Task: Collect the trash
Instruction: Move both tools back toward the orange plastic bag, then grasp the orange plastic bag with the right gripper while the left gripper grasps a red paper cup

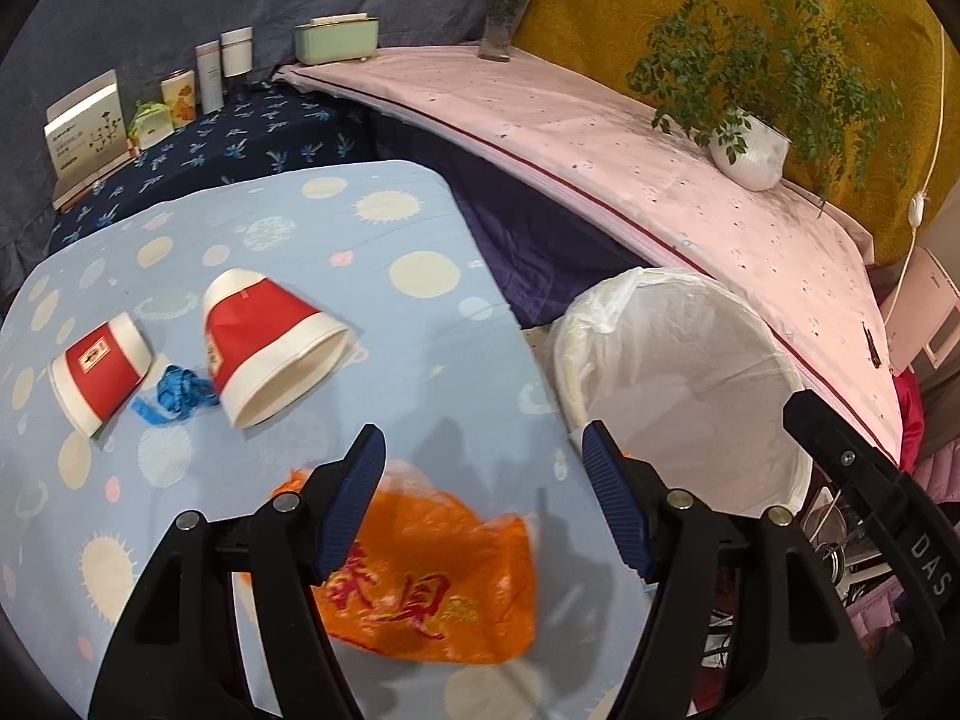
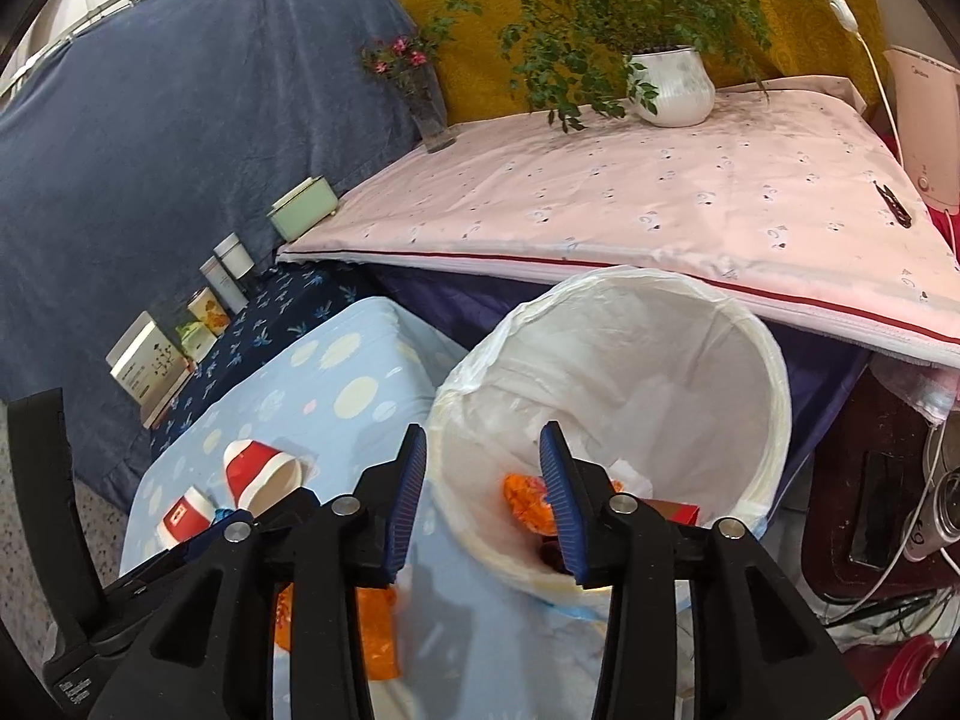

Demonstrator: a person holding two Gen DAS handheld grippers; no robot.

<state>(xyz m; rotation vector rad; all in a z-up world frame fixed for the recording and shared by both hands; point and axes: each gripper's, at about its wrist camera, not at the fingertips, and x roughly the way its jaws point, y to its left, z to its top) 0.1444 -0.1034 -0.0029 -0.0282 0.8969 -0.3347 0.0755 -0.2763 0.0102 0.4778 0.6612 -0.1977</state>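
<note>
Blue dotted cloth is covering the counter (image 1: 420,228), where two red paper cups (image 1: 270,348) are lying tipped beside a blue ribbon (image 1: 177,393); the left claw (image 1: 483,474) is hanging apart and empty above an orange plastic bag (image 1: 444,576); the right claw (image 2: 483,468), also apart, is hovering over the lined bin's (image 2: 762,360) rim, with orange trash (image 2: 528,501) sitting inside.
</note>
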